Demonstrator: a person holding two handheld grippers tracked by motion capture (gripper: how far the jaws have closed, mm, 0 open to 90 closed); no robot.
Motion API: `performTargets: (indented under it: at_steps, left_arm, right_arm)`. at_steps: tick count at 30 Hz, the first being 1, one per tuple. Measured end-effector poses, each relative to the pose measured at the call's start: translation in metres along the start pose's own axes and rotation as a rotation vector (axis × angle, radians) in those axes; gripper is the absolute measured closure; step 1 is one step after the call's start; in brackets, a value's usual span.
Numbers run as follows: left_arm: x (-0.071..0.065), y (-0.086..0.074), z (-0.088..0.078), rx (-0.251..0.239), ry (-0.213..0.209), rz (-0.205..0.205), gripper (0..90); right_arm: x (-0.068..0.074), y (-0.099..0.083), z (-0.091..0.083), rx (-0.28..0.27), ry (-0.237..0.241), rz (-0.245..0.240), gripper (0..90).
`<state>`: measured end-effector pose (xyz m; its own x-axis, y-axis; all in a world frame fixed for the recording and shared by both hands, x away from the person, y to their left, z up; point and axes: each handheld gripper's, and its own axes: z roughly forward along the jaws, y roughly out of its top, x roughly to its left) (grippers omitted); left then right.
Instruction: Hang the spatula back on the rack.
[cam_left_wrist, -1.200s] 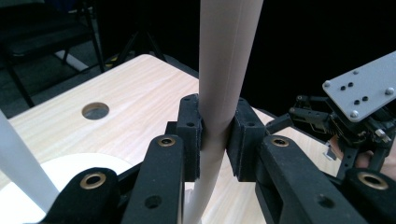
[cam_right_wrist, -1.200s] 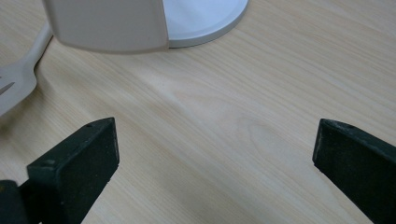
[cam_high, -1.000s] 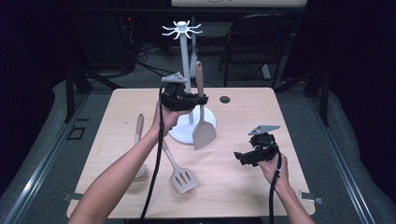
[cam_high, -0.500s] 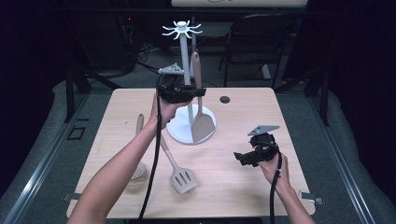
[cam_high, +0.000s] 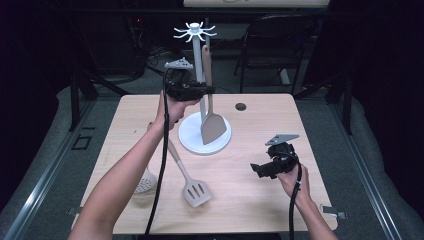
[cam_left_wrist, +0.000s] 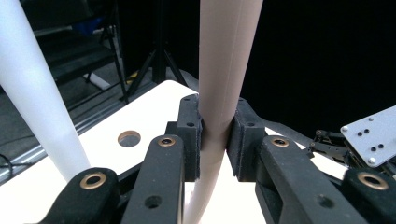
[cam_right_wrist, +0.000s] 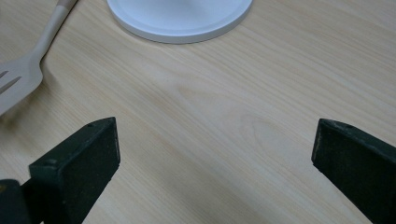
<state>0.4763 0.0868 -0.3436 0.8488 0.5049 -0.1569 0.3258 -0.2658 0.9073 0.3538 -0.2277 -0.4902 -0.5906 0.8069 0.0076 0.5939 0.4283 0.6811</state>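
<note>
Two grippers are working the high view: the left gripper (cam_high: 206, 90) is clamping a turner (cam_high: 212, 120) by its handle beside the rack (cam_high: 198, 65), blade hanging over the rack's base; the right gripper (cam_high: 257, 169) is resting apart. A slotted turner (cam_high: 192, 186) and skimmer (cam_high: 144, 182) are lying nearby. Left gripper view: pads (cam_left_wrist: 189, 135) are pinching the stiff, light, probably slick handle mid-length; the pole is crowding it. Right gripper view: jaws are standing wide over bare table (cam_right_wrist: 224, 116).

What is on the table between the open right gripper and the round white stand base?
Nothing: the right gripper view shows bare light wood tabletop between the right gripper and the round white stand base.
</note>
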Motion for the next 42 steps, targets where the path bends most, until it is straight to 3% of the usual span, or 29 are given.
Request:
performTargets:
  at_steps: [13,17,34,42]
  left_arm:
    - [0.005,0.015,0.004,0.021,-0.005,-0.007,77.0]
    - [0.008,0.017,0.004,0.011,-0.009,-0.023,77.1]
    - [0.023,0.012,0.002,0.001,0.010,-0.080,77.0]
    - [0.023,0.011,0.002,0.009,0.084,-0.013,77.0]
  right_arm:
    - [-0.001,0.000,0.001,0.032,-0.019,-0.030,0.9]
    - [-0.001,-0.002,0.000,0.021,-0.012,-0.018,1.0]
    - [0.000,-0.002,0.001,0.040,-0.008,-0.038,1.3]
    - [0.000,-0.002,0.003,0.046,-0.010,-0.039,1.3]
